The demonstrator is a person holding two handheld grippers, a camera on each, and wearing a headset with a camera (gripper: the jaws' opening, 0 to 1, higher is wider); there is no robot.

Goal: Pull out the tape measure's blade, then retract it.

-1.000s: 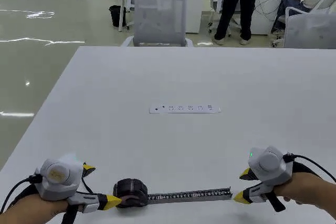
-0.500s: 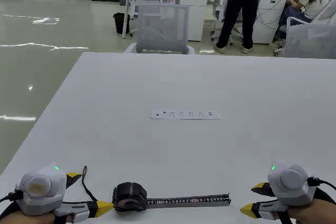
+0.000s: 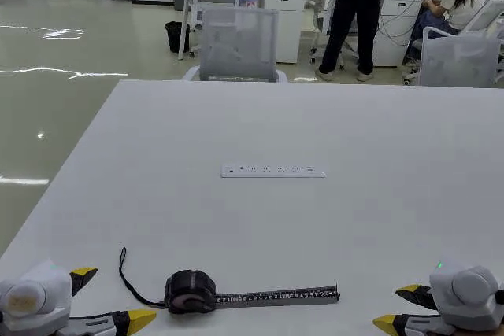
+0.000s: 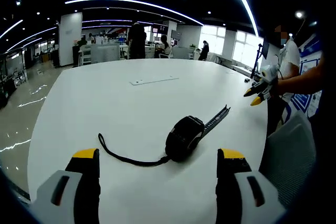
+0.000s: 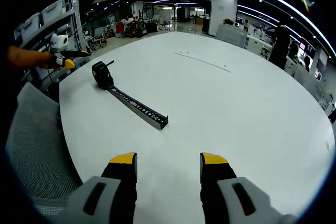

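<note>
A black tape measure (image 3: 190, 291) lies near the table's front edge with its blade (image 3: 277, 297) drawn out to the right and flat on the white table (image 3: 315, 131). A black wrist strap (image 3: 129, 280) curls off its left side. My left gripper (image 3: 105, 298) stands open at the lower left, a short way back from the case (image 4: 184, 137). My right gripper (image 3: 396, 308) is open at the lower right, apart from the blade's hooked end (image 5: 161, 123). Nothing lies between either pair of jaws.
A white power strip (image 3: 272, 171) lies in the middle of the table. A grey mesh chair (image 3: 238, 43) stands at the far edge. Beyond it are desks, a standing person (image 3: 357, 5) and a seated person (image 3: 453, 1).
Both grippers have drawn back toward the near edge, away from the tape measure. The case and extended blade lie where they were. The camera has tilted slightly.
</note>
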